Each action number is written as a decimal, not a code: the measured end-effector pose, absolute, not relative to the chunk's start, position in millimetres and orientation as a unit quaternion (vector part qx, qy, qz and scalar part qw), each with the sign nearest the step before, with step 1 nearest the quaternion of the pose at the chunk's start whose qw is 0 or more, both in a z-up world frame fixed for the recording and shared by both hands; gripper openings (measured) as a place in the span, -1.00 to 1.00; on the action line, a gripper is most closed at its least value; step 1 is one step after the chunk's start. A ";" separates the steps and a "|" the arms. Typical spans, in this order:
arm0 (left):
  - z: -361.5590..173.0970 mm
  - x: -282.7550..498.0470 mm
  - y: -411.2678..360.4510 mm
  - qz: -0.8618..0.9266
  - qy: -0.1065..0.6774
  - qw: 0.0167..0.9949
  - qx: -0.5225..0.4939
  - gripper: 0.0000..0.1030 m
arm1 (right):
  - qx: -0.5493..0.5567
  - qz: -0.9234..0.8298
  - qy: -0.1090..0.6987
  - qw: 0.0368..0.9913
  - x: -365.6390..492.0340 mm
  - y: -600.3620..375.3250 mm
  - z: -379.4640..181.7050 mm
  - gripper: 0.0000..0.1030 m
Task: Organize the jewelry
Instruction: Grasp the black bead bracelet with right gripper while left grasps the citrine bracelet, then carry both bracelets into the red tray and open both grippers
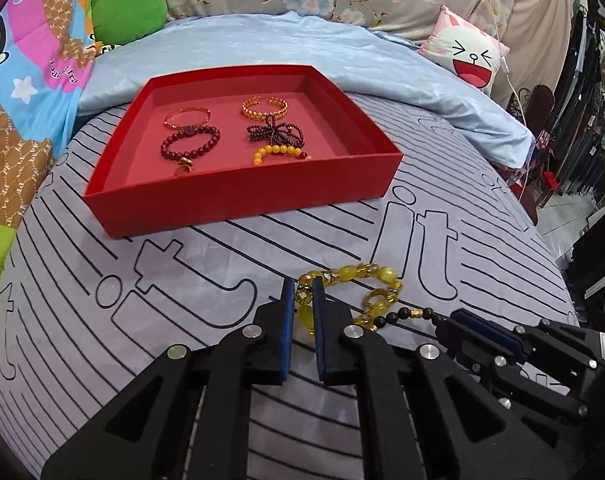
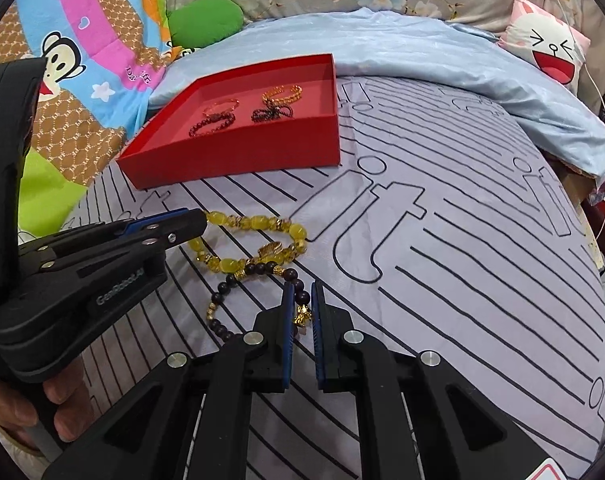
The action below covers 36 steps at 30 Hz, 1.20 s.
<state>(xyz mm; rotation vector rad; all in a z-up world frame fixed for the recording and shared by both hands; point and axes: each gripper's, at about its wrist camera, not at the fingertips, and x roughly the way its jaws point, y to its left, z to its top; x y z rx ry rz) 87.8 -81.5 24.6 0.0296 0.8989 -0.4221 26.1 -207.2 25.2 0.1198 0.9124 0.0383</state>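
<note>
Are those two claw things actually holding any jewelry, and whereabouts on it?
Left gripper pinches the yellow bead bracelet at one bead of its loop. Right gripper pinches the dark bead bracelet by its gold charm.

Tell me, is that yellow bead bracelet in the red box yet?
Not yet. The yellow bracelet lies on the striped bedsheet, in front of the red box, with the left gripper closed around its beads.

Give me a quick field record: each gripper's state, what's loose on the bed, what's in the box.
left gripper: shut on yellow glass-bead bracelet
right gripper: shut on dark wooden-bead bracelet
bracelets' position: on striped grey bedsheet, overlapping, outside box
red cardboard box: open; holds two gold bangles, a dark red bead bracelet, a dark bead cluster and a yellow bead piece
box location: ahead of both grippers, apart from loose bracelets
</note>
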 end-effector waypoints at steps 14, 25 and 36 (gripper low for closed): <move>64.9 75.2 -53.0 -0.221 0.406 0.887 -0.017 -0.83 | 0.054 0.028 0.408 0.911 22.2 -196.0 59.0 -0.85; 93.8 69.3 -38.3 -0.231 0.384 0.893 -0.029 -0.83 | 0.059 0.034 0.390 0.918 19.8 -192.7 75.1 -0.85; 126.5 75.8 -11.9 -0.210 0.352 0.912 -0.028 -0.83 | 0.057 0.041 0.370 0.927 22.3 -191.0 91.8 -0.85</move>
